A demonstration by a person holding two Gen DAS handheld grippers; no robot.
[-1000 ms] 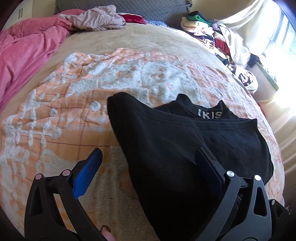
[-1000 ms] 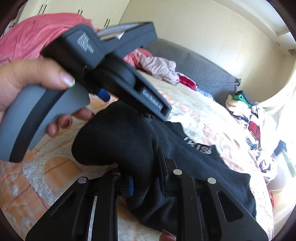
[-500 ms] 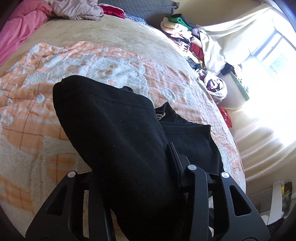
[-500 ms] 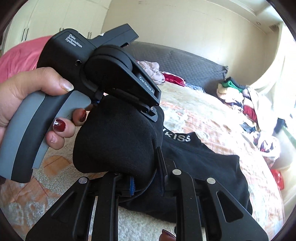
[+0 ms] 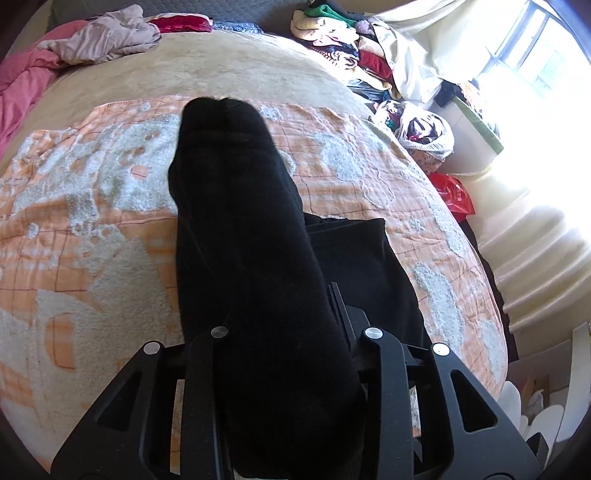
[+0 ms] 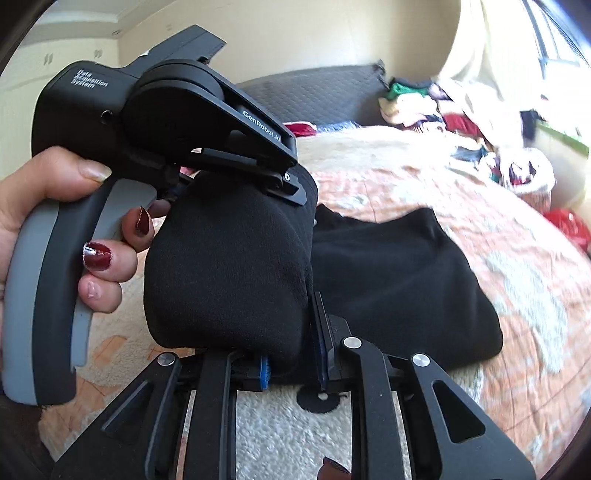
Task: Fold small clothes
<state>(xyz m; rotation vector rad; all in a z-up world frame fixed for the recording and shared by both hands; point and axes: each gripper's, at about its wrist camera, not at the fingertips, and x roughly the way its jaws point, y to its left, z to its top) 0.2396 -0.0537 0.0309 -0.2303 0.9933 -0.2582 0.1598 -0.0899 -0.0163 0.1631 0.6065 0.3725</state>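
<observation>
A black garment point(image 5: 236, 221) lies on the orange and white blanket point(image 5: 92, 221) on the bed. One side of it is lifted off the bed and doubled over the rest. My left gripper point(image 5: 273, 295) has this raised fold between its fingers, its jaws are closing, and the pads press on the cloth. The right wrist view shows that left gripper point(image 6: 291, 184), held by a hand point(image 6: 37, 199), gripping the top of the black bundle. My right gripper point(image 6: 291, 332) is shut on the lower edge of the same fold. The remainder of the garment point(image 6: 399, 266) lies flat to the right.
A pink blanket point(image 5: 18, 85) and a beige garment point(image 5: 107, 33) lie at the bed's far left. A heap of clothes point(image 5: 343, 44) stands at the far right corner. Beside the bed on the right are a bag of clothes point(image 5: 421, 129) and a red bag point(image 5: 454, 192).
My left gripper went from wide open over the garment to shut on its edge. Both grippers carried the lifted fold to the right, covering the lettered waistband.
</observation>
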